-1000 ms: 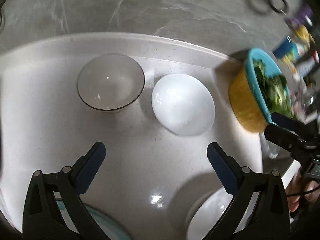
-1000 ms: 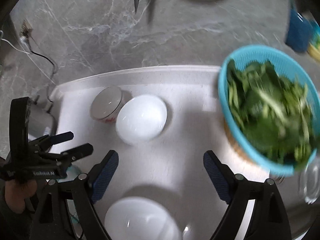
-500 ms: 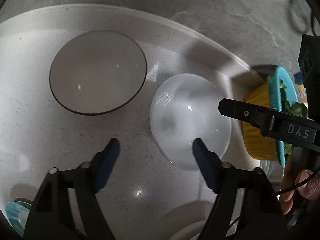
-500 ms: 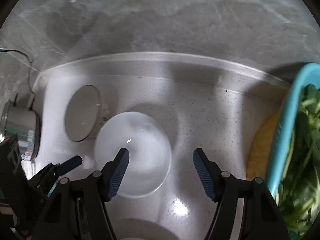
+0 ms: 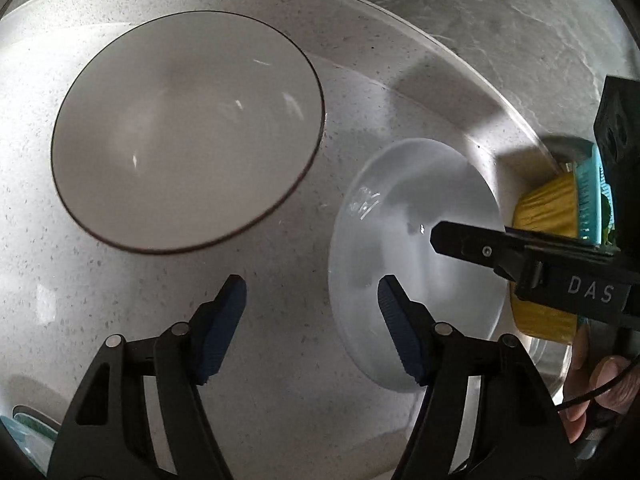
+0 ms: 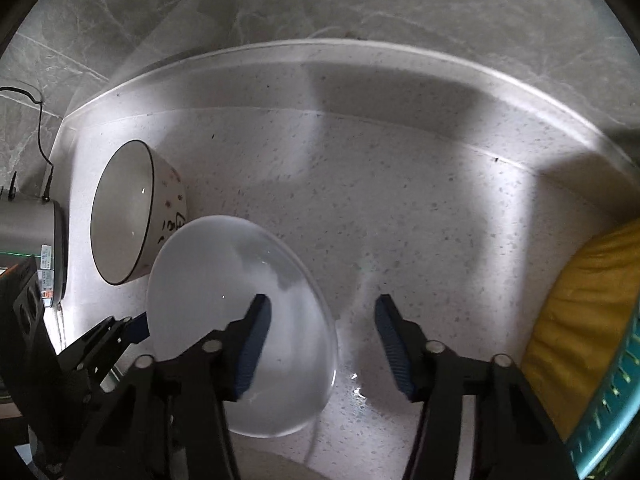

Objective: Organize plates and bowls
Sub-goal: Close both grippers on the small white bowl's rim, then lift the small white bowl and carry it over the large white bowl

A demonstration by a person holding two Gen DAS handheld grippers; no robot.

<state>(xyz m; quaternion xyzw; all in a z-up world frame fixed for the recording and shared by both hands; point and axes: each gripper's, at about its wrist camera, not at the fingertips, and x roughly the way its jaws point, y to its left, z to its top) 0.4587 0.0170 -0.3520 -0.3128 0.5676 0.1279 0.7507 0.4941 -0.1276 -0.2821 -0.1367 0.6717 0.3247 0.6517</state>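
A plain white bowl (image 5: 400, 220) stands on the speckled white counter (image 5: 288, 408), right of a larger dark-rimmed bowl (image 5: 188, 132). My left gripper (image 5: 312, 312) straddles the white bowl's left rim, one finger inside and one over the counter; its jaws are closing and the pads are not touching the rim. In the right wrist view my right gripper (image 6: 320, 324) straddles the opposite rim of the white bowl (image 6: 208, 272), also closing and not touching. The dark-rimmed bowl (image 6: 124, 212) sits just beyond it, touching or nearly so.
A yellow basin with a teal colander (image 6: 580, 320) of greens stands close on the right. A steel appliance (image 6: 28, 232) with a cord sits at the left edge. Grey marble wall (image 6: 360, 8) runs behind the counter. Teal dishes (image 5: 24, 436) peek in at lower left.
Both grippers have come down onto the white bowl from either side and their jaws have narrowed. The bowls now loom much larger in both views.
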